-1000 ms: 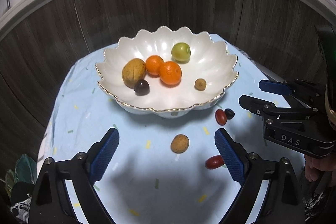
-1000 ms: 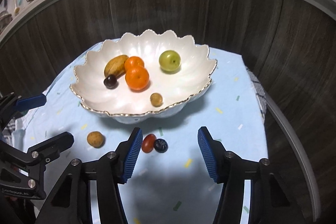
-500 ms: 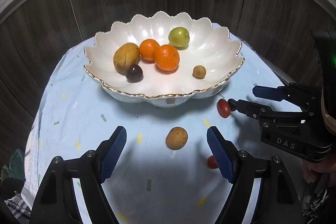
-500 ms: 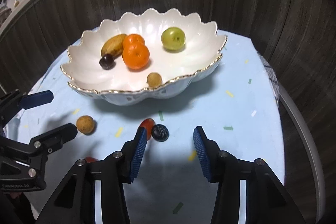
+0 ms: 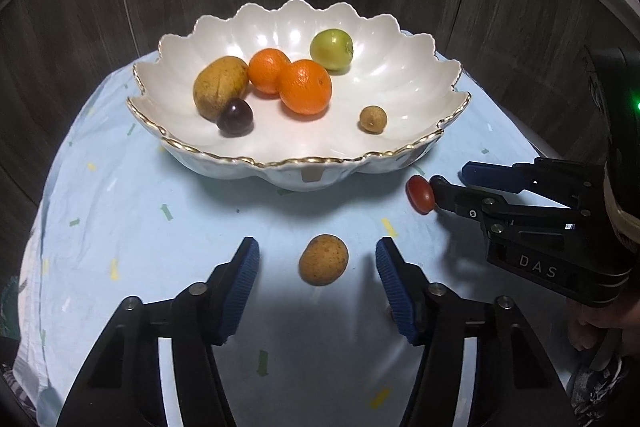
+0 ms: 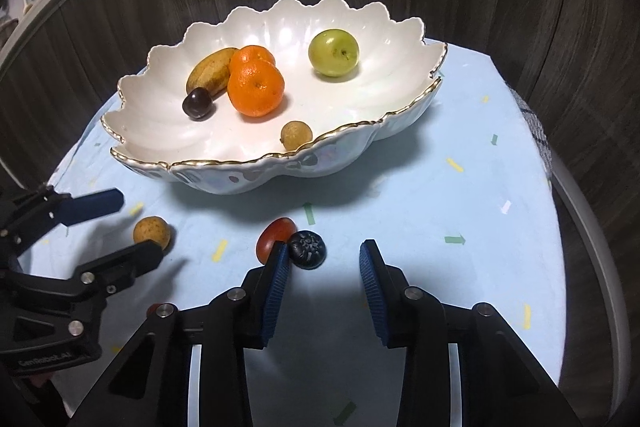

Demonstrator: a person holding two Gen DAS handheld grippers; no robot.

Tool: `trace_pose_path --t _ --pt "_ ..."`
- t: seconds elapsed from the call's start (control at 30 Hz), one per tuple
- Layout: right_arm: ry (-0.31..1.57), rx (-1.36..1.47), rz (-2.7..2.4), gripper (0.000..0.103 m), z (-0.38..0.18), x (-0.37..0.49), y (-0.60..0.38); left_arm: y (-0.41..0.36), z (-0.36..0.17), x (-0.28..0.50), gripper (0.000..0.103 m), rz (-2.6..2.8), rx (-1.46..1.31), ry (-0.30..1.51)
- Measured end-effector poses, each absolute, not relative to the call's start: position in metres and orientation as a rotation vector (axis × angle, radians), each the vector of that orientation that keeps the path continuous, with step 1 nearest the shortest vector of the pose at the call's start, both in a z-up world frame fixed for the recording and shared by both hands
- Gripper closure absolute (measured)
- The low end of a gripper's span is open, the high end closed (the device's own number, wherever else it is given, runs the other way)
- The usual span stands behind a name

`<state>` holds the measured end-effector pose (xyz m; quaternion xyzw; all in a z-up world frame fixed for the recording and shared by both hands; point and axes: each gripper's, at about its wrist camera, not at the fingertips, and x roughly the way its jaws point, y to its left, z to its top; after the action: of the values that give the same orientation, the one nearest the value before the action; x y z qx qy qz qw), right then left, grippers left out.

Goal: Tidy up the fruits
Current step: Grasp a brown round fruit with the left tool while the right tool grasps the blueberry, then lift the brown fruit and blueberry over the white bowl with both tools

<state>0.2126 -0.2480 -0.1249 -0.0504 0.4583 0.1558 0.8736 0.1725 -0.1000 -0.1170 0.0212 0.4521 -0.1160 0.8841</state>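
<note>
Both grippers low over loose fruit on the blue-clothed desk (image 5: 120,195), jaws spread and just closing.

The left gripper (image 5: 316,263) straddles a tan round fruit (image 5: 323,259) without touching it. Only the right wrist view shows the dark blue fruit (image 6: 307,249) at the right gripper's (image 6: 323,261) left pad, touching the red fruit (image 6: 276,233) at 10 o'clock. The scalloped bowl (image 6: 248,179) holds six fruits. A reddish bit at 7 o'clock is probably another fruit.
</note>
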Motion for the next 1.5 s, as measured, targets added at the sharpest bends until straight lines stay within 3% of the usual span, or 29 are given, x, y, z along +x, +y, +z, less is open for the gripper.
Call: trace_pose_path --t 0.17,0.47,0.8,1.5 --pt "0.956 -0.088 0.348 0.071 -0.126 0.214 -0.247 -0.103 -0.122 0.173 0.058 -0.254 0.043 0.954" --pt "0.978 0.000 0.402 0.081 -0.130 0.219 -0.251 -0.104 -0.126 0.174 0.064 -0.267 0.032 0.965" --pt "0.992 0.053 0.413 0.083 -0.130 0.220 -0.256 -0.105 -0.122 0.175 0.077 -0.275 0.029 0.948" --pt "0.954 0.057 0.406 0.084 -0.113 0.203 -0.256 -0.104 -0.100 0.165 0.077 -0.291 0.035 0.911"
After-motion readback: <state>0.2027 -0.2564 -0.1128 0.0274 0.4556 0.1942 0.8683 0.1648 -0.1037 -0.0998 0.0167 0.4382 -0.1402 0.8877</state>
